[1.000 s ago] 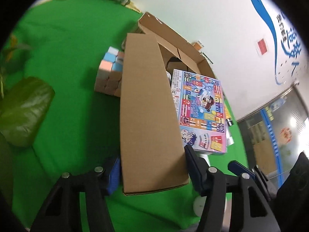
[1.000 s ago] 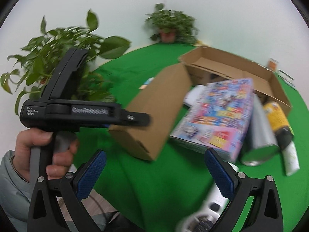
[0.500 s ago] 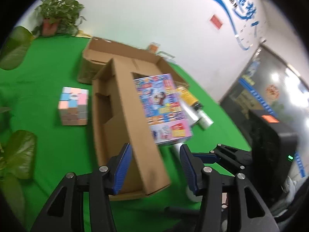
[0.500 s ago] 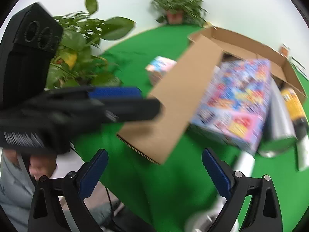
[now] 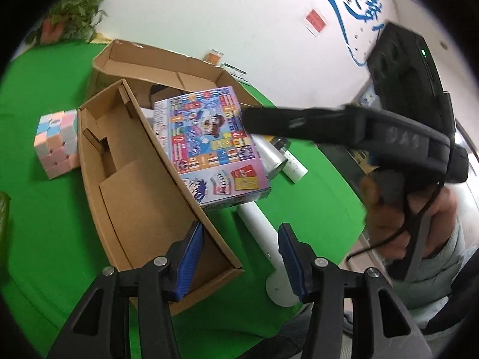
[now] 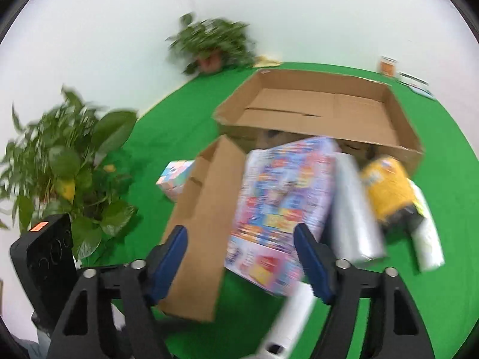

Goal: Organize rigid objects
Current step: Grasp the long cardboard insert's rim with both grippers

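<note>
A narrow open cardboard box lies tilted on the green table with a colourful game box leaning against its right wall. My left gripper straddles the near end of that wall, one finger inside the box and the other outside; the pads do not clamp it. In the blurred right wrist view my right gripper hovers over the cardboard box and the game box. Its jaws are closing, and the pads press on neither box. A pastel cube sits left of the box.
A big shallow cardboard tray stands behind. Right of the game box lie a silver cylinder, a yellow bottle and a white bottle. A white tube lies under the game box. Potted plants stand left.
The left view has rolled, and the cardboard box now shows its open inside instead of its flat face. The left jaws stand narrower. The right gripper has swung over the boxes, its jaws much narrower.
</note>
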`<state>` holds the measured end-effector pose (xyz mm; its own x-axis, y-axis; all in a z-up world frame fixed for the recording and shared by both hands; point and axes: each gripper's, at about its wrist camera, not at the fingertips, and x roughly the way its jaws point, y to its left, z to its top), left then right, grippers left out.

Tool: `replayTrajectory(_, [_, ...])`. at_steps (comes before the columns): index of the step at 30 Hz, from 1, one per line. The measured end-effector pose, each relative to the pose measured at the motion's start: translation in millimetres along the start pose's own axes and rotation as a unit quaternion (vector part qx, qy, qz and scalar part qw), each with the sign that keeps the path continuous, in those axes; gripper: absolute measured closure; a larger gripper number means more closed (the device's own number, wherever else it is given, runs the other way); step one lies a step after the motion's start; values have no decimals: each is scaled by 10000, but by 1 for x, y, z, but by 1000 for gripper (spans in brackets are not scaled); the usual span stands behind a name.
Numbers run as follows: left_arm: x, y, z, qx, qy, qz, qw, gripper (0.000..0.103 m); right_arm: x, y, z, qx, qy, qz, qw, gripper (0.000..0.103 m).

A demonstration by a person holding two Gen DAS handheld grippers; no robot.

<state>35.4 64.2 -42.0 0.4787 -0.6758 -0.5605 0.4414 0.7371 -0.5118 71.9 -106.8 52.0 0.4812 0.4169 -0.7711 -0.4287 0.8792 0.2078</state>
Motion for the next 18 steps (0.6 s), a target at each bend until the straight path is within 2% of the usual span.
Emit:
replayTrajectory(2, [-10,7,-2,-169,-103,110,9997,53,22,19,2,-167,221,28,9996,50])
replayTrajectory(4, [-29,15,-5,-338,-359,246,9985,53,42,31,2,-339,399,-67,9986,56])
replayTrajectory(7, [-61,36,-13,-840,-758,408,9927,51,67,40,-2,-474,672,-125,9965,70])
replayTrajectory(8, [-68,47,-15,-1080,-836,437,9897,51,72,41,-4,-506,715,-155,9960,70])
replayTrajectory(10, [-69,64,-19,-1478,-739,591,9845,51,79,39,-6,-497,743,-183,9958,72])
replayTrajectory(13, [-49,75,-22,-1621,-195,1045,9810,52,83,46,-9,-581,738,-179,9954,80])
replayTrajectory(14, [-43,77,-23,-1671,-58,1085,9799,53,84,49,-11,-655,742,-226,9948,81])
replayTrajectory(16, [-30,82,-27,-1918,106,961,9767,64,87,55,-13,-721,745,-322,9941,81])
replayTrajectory(17, [-25,84,-28,-1997,156,851,9760,80,87,55,-13,-720,746,-346,9940,81])
replayTrajectory(18, [-23,83,-28,-2027,205,850,9753,90,87,54,-13,-706,750,-356,9940,81])
